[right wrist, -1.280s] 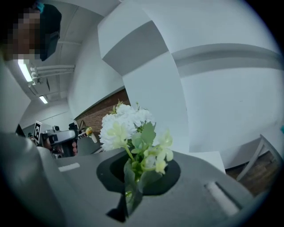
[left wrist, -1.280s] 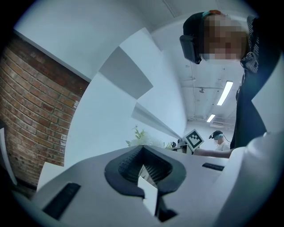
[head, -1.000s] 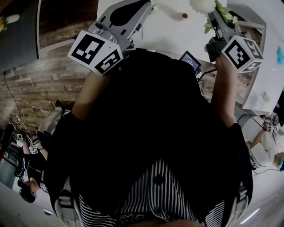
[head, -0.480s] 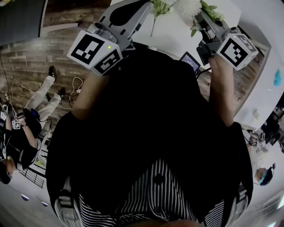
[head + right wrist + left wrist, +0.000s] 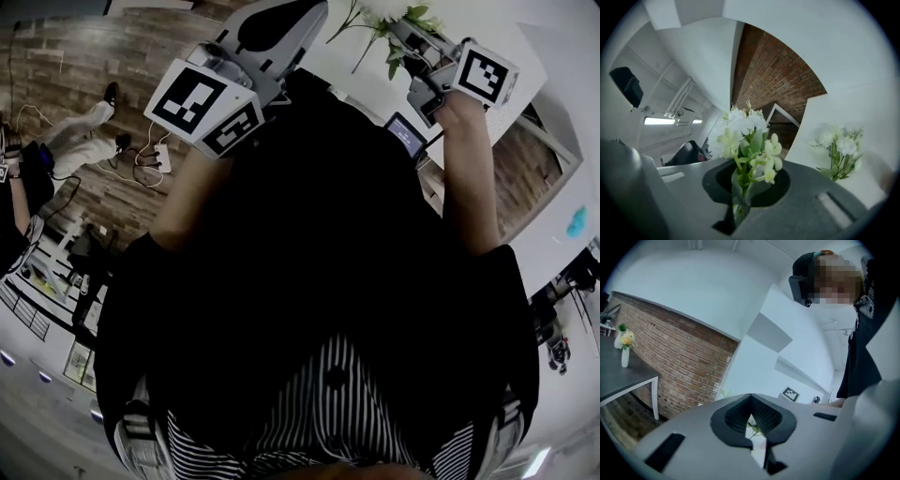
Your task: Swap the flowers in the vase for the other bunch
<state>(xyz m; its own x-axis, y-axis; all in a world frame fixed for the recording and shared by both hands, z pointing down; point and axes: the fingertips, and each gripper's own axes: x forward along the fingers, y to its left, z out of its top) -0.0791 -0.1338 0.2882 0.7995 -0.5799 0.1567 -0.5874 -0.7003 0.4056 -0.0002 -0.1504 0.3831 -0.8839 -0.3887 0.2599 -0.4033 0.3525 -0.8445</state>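
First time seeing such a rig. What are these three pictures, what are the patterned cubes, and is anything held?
No robot here: a person holds tongs in each hand, and each marker cube is part of that tool. The head view comes from a camera on the person's head, looking down their dark top. The other two cameras ride on the tongs and look along them. The right tongs are shut on the stems of a white flower bunch. A second bunch lies on the white table beyond. The left tongs are closed, with nothing between them.
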